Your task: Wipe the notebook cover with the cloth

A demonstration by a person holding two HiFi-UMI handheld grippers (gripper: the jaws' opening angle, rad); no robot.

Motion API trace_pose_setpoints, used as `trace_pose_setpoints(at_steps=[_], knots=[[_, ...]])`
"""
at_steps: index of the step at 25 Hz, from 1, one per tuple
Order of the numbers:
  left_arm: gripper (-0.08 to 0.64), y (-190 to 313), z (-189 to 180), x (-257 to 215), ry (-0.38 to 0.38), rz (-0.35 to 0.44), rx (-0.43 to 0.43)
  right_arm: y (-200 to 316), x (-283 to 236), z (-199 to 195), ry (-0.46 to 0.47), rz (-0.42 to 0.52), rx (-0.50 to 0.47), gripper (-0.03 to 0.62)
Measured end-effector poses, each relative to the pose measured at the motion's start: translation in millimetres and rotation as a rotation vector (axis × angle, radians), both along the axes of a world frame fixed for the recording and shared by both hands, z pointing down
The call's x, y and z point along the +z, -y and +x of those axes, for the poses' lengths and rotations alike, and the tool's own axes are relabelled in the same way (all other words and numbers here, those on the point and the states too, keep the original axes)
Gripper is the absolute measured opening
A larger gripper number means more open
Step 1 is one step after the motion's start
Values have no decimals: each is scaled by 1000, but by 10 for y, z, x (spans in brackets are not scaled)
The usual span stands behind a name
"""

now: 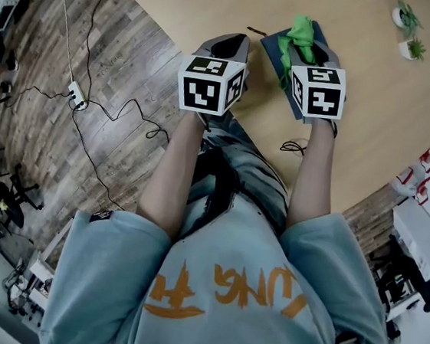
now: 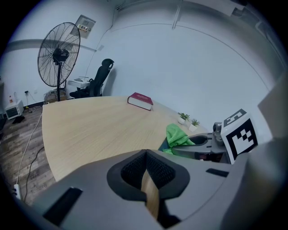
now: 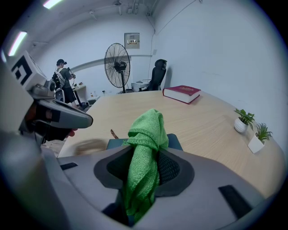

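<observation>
A dark blue notebook (image 1: 274,46) lies on the round wooden table (image 1: 188,2), near its front edge. My right gripper (image 1: 306,53) hovers over the notebook, shut on a bunched green cloth (image 1: 300,31). In the right gripper view the cloth (image 3: 146,148) stands up between the jaws and the notebook (image 3: 115,143) shows just behind it. My left gripper (image 1: 228,45) is to the left of the notebook at the table edge, shut with nothing in it (image 2: 146,168). From the left gripper view, the cloth (image 2: 177,134) and the right gripper (image 2: 202,147) appear at right.
A red book (image 3: 182,93) lies at the far side of the table. Two small potted plants (image 1: 410,31) stand at the right. A short brown stick (image 1: 256,31) lies beside the notebook. A fan (image 2: 58,51), an office chair (image 2: 101,76) and floor cables (image 1: 91,107) surround the table.
</observation>
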State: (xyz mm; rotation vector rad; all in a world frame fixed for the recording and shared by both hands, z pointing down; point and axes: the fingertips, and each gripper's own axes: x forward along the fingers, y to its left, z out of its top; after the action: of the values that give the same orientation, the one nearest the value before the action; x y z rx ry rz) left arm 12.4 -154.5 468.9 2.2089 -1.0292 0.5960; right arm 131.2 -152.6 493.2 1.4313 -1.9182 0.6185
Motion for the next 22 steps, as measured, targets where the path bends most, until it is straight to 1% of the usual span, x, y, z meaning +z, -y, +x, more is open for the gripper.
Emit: trace_pose_setpoints(at_steps=[22], knots=[[15,-243,67,-32,10,13,21,-263,-3,99,2,8,19,130]])
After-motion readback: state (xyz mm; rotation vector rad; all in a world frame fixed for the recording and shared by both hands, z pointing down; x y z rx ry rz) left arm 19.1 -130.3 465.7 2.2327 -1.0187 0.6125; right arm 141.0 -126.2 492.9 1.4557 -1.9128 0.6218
